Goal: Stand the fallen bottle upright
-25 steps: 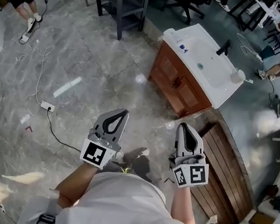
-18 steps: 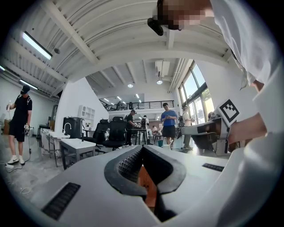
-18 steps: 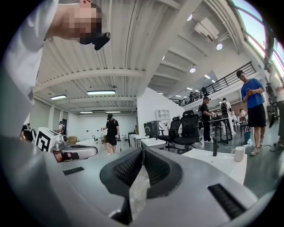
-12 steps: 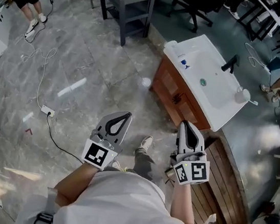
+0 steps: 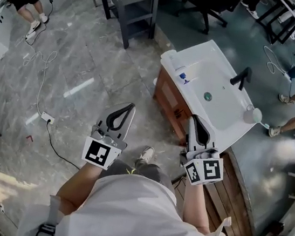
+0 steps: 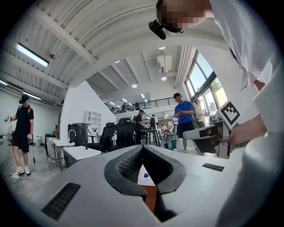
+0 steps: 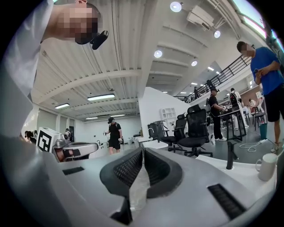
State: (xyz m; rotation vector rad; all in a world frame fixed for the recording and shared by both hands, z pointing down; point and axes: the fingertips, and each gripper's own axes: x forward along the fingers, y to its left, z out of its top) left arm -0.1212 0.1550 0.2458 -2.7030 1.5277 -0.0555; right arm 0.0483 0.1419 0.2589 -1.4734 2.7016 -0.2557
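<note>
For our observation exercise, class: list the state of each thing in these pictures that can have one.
Left gripper: shut, empty.
Right gripper: shut, empty.
Mug: upright.
Cabinet doors: closed.
Bottle: apparently lying down; too small to be sure.
</note>
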